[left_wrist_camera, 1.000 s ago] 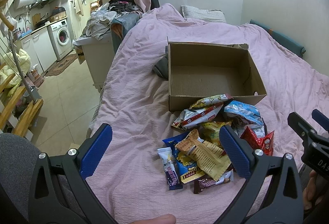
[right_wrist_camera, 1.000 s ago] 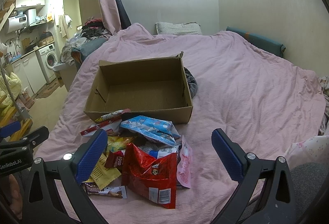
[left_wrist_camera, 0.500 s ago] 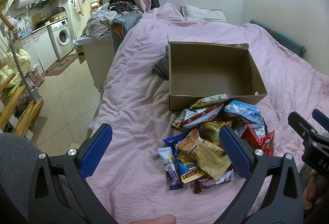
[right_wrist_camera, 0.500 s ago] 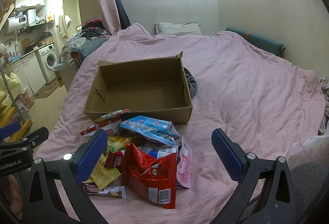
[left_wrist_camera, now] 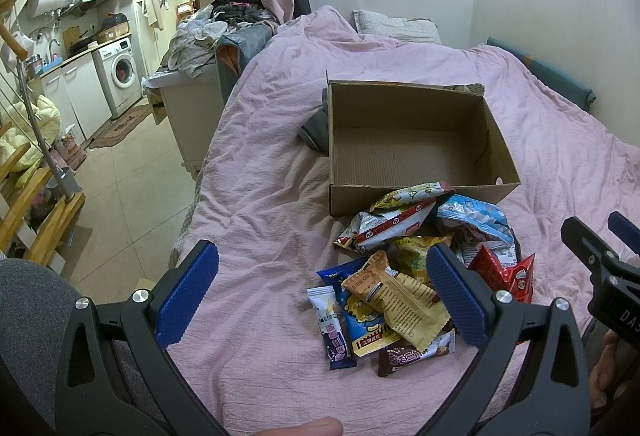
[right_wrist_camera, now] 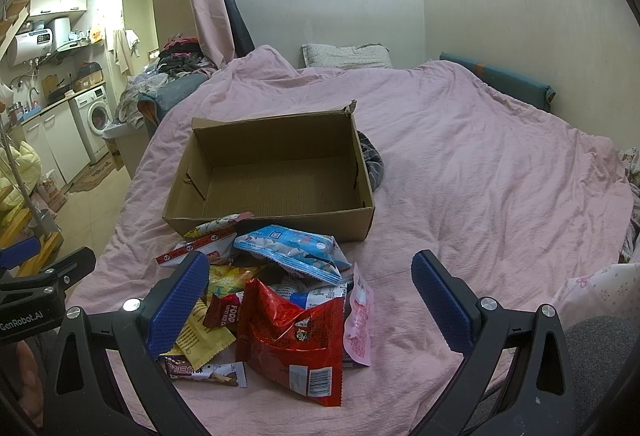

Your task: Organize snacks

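Observation:
An open, empty cardboard box [left_wrist_camera: 404,156] [right_wrist_camera: 276,180] sits on the pink bedspread. A pile of snack packets lies just in front of it: a tan packet [left_wrist_camera: 400,306], a blue packet [left_wrist_camera: 362,320], a white and purple bar [left_wrist_camera: 334,328], a brown bar [left_wrist_camera: 416,354], a light blue bag [right_wrist_camera: 292,252], a red bag [right_wrist_camera: 296,340], a pink packet [right_wrist_camera: 360,320]. My left gripper [left_wrist_camera: 320,296] is open and empty, low before the pile. My right gripper [right_wrist_camera: 310,300] is open and empty, over the pile's near side.
The bed's left edge drops to a tiled floor [left_wrist_camera: 104,204]. A white cabinet heaped with clothes [left_wrist_camera: 192,116] stands beside the bed. A grey garment [right_wrist_camera: 372,164] lies beside the box. A pillow [right_wrist_camera: 346,56] lies by the far wall.

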`<control>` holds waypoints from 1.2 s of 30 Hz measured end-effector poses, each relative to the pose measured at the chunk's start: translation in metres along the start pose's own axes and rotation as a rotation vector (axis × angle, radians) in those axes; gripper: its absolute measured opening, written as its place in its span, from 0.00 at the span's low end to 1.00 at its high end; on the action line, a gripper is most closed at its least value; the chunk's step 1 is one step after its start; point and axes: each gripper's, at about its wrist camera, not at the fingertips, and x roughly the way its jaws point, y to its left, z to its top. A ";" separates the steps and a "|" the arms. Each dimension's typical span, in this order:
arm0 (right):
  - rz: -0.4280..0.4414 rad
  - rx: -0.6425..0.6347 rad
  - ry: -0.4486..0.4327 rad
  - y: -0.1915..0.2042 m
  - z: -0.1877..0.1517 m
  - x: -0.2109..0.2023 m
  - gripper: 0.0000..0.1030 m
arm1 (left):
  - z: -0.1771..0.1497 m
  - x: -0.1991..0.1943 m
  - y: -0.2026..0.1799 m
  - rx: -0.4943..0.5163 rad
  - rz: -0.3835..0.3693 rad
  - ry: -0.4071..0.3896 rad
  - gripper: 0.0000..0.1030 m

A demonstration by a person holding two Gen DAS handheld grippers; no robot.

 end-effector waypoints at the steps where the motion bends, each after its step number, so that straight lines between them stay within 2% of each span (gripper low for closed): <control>1: 0.000 -0.001 -0.001 0.000 0.000 0.000 1.00 | 0.000 0.000 0.000 0.000 0.001 0.000 1.00; 12: 0.006 0.005 0.012 -0.001 0.001 -0.001 1.00 | 0.000 0.000 0.000 -0.001 0.000 0.001 1.00; 15: 0.036 0.083 0.058 -0.017 0.004 0.003 1.00 | 0.000 0.000 0.003 -0.007 0.006 0.009 1.00; 18: 0.078 0.262 0.241 -0.049 -0.002 0.029 1.00 | 0.000 0.003 0.010 -0.038 0.011 0.036 1.00; 20: 0.082 0.328 0.390 -0.059 -0.015 0.052 1.00 | -0.001 0.004 0.013 -0.053 0.012 0.051 1.00; 22: 0.109 0.374 0.502 -0.061 -0.030 0.071 1.00 | -0.001 0.006 0.015 -0.056 0.018 0.063 1.00; 24: 0.123 0.394 0.570 -0.055 -0.042 0.085 1.00 | -0.002 0.009 0.015 -0.055 0.022 0.078 1.00; 27: 0.112 0.385 0.614 -0.043 -0.052 0.100 0.99 | -0.004 0.013 0.017 -0.058 0.028 0.107 1.00; 30: 0.081 0.367 0.638 -0.033 -0.053 0.108 0.88 | -0.003 0.026 0.020 -0.058 0.051 0.166 1.00; 33: 0.052 0.372 0.647 -0.028 -0.052 0.110 0.88 | 0.003 0.052 0.026 -0.054 0.034 0.312 1.00; 36: 0.028 0.377 0.633 -0.026 -0.052 0.101 0.88 | 0.005 0.076 0.041 -0.109 0.053 0.415 0.99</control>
